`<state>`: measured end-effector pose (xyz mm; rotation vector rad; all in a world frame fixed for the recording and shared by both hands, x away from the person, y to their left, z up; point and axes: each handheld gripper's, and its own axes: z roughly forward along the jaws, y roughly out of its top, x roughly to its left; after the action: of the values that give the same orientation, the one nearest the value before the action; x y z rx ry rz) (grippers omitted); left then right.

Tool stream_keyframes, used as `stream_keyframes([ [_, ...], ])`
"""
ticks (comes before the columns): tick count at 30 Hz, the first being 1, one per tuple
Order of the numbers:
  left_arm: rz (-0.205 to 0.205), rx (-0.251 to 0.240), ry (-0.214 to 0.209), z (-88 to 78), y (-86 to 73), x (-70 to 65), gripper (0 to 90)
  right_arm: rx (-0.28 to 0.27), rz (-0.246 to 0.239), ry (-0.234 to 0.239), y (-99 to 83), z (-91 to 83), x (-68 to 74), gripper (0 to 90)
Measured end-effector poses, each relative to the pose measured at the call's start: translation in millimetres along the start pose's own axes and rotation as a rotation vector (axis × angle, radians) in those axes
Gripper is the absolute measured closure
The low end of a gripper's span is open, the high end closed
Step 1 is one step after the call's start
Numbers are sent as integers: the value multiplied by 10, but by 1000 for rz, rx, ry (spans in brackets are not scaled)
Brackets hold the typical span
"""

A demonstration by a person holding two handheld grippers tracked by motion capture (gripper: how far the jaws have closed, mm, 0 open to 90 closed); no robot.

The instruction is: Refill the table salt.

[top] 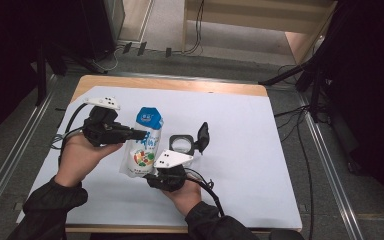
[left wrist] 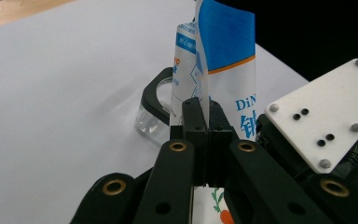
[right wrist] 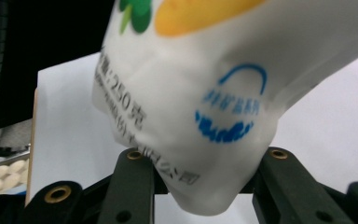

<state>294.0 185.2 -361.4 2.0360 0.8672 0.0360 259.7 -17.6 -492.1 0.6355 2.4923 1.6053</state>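
White sheeting covers the table point(top: 260, 150). Both grippers hold the printed pouch point(top: 142, 142) upright beside an open flip-lid container point(top: 182, 143): the left gripper point(left wrist: 200, 114) is clamped on its side edge, the right gripper point(right wrist: 200, 186) squeezes its bottom corner. Judged step: positioning for pouring; next, tilt the pouch toward the container.

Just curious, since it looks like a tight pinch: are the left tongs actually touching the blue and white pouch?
Touching. In the left gripper view, the left tongs stand closed with the pouch edge clamped between the two black jaws, no gap showing.
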Motion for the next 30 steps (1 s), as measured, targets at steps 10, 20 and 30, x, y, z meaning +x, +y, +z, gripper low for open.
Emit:
stream_keyframes([
  [10, -11, 48, 10, 177, 9, -4, 900, 46, 52, -29, -130, 44, 30, 594],
  [20, -2, 53, -14, 244, 38, -37, 900, 36, 57, -39, -157, 15, 21, 569],
  [30, -9, 26, -81, 268, 23, -17, 839, -1, 89, -14, -171, -37, -15, 684],
])
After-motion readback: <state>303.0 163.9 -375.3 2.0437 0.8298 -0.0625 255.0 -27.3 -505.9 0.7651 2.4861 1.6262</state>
